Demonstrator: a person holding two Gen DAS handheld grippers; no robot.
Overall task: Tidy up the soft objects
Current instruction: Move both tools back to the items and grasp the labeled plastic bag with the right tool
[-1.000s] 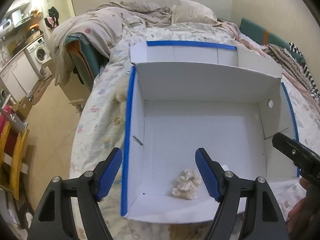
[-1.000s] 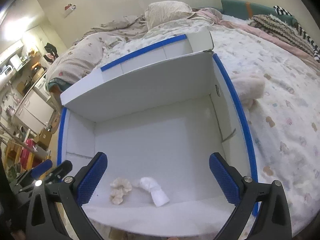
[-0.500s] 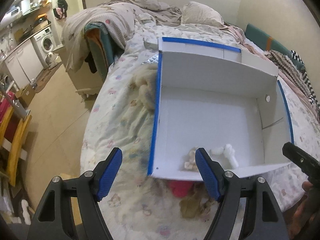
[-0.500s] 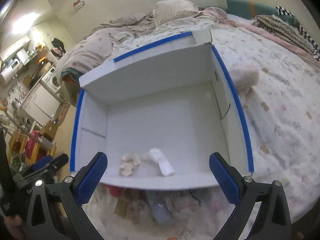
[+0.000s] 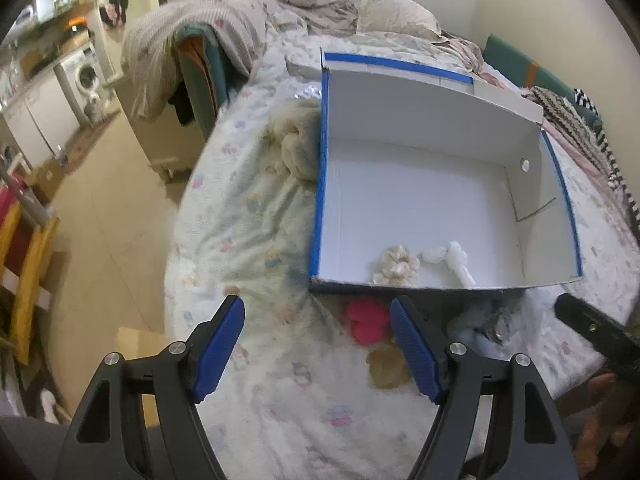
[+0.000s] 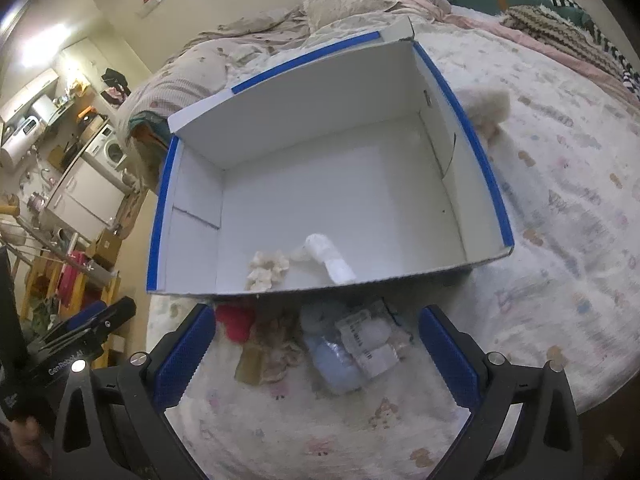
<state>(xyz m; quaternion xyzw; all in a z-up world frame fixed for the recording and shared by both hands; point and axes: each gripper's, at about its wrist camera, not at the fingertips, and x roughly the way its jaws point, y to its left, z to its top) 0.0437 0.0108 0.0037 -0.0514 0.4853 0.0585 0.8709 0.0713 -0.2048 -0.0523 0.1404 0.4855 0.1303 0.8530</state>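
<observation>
A white box with blue-taped rims [image 5: 320, 168] [image 6: 486, 168] lies open on the bed. Inside, near its front wall, lie a cream scrunchie [image 5: 396, 266] [image 6: 267, 268] and a white rolled cloth [image 5: 456, 260] [image 6: 328, 258]. In front of the box lie a red soft item [image 5: 366, 320] [image 6: 236, 320], a tan item [image 5: 386, 366] [image 6: 264, 354] and a pale blue item with packets [image 5: 476, 326] [image 6: 340, 356]. My left gripper [image 5: 318, 346] is open and empty above the bedsheet. My right gripper [image 6: 316, 356] is open and empty above this pile.
A fluffy cream item [image 5: 298, 146] lies against the box's left wall, and another [image 6: 488, 108] lies at its right wall. Pillows and blankets are at the bed's head. The bed's edge drops to the floor on the left, with furniture and a washing machine [image 5: 86, 78] beyond.
Both grippers have drawn back and up from over the box. The pile of soft items in front of the box has come into view. Both stay open.
</observation>
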